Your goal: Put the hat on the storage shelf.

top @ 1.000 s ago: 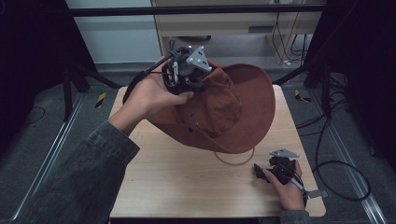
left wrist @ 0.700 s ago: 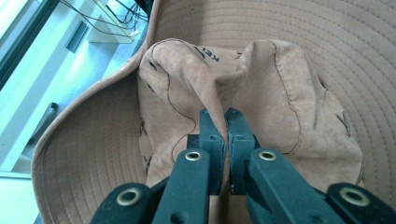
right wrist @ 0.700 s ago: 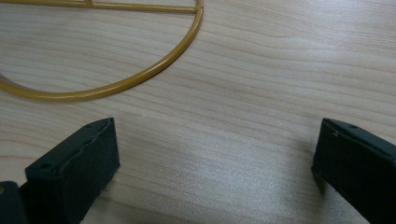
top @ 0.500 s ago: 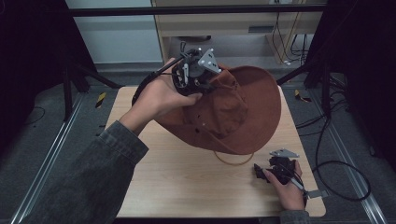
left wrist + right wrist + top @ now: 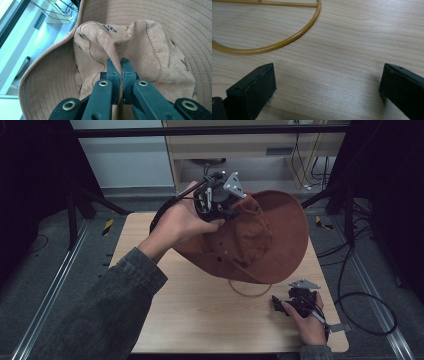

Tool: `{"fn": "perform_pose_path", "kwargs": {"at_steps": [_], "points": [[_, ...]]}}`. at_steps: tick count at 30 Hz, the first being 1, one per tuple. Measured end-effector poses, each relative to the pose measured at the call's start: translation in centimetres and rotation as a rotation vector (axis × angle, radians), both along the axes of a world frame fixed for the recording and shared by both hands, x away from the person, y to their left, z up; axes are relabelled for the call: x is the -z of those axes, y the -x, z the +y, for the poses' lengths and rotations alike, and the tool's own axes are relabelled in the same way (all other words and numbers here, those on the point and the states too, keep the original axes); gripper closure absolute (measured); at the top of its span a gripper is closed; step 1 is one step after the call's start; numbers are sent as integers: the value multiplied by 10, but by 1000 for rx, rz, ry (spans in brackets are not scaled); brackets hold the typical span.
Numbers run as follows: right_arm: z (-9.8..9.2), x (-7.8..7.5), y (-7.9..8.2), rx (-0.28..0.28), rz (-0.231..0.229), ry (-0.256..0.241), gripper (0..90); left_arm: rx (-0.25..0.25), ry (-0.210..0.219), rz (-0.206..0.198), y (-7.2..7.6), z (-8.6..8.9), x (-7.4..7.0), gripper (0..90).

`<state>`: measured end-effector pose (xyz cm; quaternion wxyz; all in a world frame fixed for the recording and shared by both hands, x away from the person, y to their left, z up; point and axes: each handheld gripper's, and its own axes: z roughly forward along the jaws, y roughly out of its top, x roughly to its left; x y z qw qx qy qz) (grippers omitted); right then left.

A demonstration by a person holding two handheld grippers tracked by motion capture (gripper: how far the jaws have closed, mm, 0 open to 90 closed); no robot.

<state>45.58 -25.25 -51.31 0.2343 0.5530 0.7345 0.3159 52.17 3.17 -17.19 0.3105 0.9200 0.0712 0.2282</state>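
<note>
Left gripper (image 5: pixel 117 65): jaws pinched on a fold of the brown hat (image 5: pixel 260 240) crown, which I hold raised over the table (image 5: pixel 200 320). Right gripper (image 5: pixel 327 87): jaws wide apart, holding nothing, resting on the wood near a yellow ring (image 5: pixel 287 41). Ring partly hidden beneath the hat brim; crown lettering cut off by folds.

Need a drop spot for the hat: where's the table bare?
Bare: the near-left table, between the sleeve and the right gripper. Crowded: far right, where the hat, pinched by the left gripper, hangs over a yellow ring.
</note>
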Motion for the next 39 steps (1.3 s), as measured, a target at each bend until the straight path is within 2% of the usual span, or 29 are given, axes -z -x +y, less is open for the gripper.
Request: {"fn": "perform_pose_path", "kwargs": {"at_steps": [3,5,14,28,39], "points": [[0,0,0,1,0,0,6,2,-3,-2,-2,-5,1,880],[0,0,0,1,0,1,6,4,-23,0,-4,-11,2,879],[0,0,0,2,0,-1,5,5,-21,13,-14,-22,7,879],[0,0,0,3,1,-3,5,11,-27,13,-16,-35,5,880],[0,0,0,3,1,0,5,40,-42,32,-17,-54,17,879]]}}
